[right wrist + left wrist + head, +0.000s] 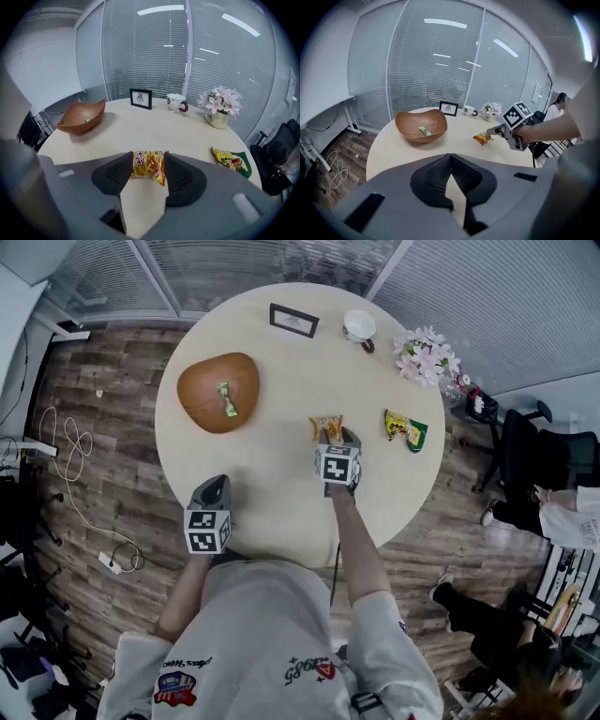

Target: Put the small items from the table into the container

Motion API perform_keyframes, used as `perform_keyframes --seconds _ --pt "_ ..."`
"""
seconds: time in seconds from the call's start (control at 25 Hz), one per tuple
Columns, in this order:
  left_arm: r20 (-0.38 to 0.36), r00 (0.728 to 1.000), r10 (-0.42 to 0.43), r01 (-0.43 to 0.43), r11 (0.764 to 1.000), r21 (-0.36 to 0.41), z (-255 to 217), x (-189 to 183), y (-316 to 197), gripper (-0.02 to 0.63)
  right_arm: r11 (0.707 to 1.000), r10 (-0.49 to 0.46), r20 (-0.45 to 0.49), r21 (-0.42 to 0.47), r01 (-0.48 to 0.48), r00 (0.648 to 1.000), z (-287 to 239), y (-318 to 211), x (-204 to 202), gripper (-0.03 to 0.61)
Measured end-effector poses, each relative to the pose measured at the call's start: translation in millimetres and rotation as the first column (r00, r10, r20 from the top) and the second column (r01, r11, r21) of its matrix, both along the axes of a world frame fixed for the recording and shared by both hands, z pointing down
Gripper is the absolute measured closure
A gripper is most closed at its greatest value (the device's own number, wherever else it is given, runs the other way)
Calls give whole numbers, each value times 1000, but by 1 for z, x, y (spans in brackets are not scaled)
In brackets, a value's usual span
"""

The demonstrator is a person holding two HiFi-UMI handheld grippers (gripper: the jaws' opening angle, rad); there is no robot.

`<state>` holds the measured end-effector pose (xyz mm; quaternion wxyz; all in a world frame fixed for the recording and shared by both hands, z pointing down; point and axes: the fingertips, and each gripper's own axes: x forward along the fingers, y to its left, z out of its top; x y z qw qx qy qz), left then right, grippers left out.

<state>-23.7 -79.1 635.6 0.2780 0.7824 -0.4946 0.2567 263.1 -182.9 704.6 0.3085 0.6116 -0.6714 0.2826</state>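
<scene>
The right gripper (pixel 336 437) points forward and down on a stretched-out bare arm (pixel 361 549). Its fingers are wide apart, with a snack bag (pixel 149 168) between them. The left gripper (pixel 217 482) stays closer to the body, tilted down, its fingers together and empty.

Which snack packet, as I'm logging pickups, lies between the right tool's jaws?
The orange fries packet: it alone sits between those jaws; the yellow-green packet lies apart, further right.

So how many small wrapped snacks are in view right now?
3: a green candy in the wooden bowl, an orange packet between the right gripper's open jaws, a yellow-green packet on the table near the flowers.
</scene>
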Motion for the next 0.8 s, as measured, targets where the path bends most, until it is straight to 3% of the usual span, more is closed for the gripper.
perform_keyframes --seconds 0.28,0.36,0.44,0.6,0.8 --pt "20 999 -34 34 999 -17 6 -14 5 606 995 -57 -27 -85 54 998 23 -11 -5 405" --pt "24 999 -30 31 999 -18 6 -14 4 606 991 -62 -27 -120 59 998 30 -5 -8 421" --pt "25 999 -22 22 1000 -18 7 -12 4 606 987 -74 -37 -142 68 997 34 1 -9 487" --pt "23 1000 -6 7 1000 -24 7 -12 3 606 990 -74 -42 -126 69 996 31 6 -9 552" --pt "20 1000 14 -14 1000 -19 8 -11 0 606 993 -66 -45 -102 61 997 28 9 -8 572"
